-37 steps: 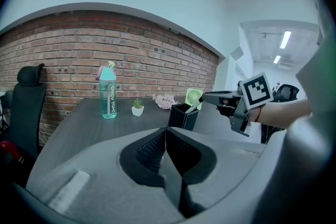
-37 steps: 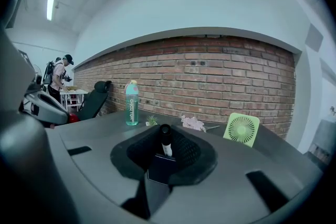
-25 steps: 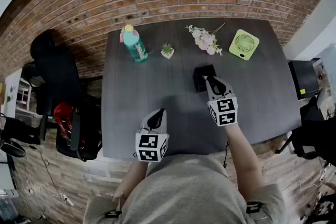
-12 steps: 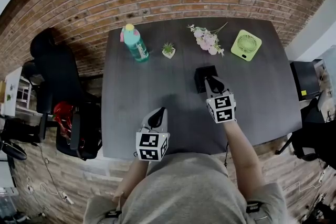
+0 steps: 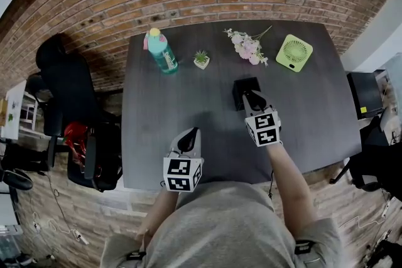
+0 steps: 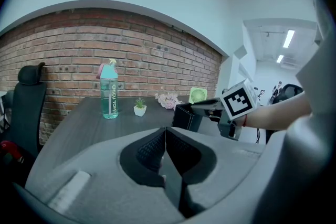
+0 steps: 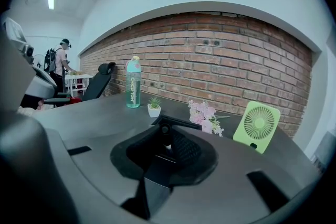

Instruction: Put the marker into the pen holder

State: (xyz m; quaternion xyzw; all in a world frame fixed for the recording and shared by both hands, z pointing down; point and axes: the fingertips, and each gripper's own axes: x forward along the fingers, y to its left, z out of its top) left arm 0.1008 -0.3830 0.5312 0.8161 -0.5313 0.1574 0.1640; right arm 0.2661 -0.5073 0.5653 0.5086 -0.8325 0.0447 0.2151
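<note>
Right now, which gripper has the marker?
The right gripper, shut on the marker at the pen holder; the left gripper is shut and empty.

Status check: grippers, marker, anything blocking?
Left gripper shut, empty, at near table edge. Right gripper shut on marker, above pen holder. Marker not yet released. Nothing blocking.

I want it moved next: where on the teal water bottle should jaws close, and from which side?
Probably around the straight middle of the tall teal water bottle, coming in level from the person's side. It stands upright, its top is uneven, and the small white potted plant stands to its right.
</note>
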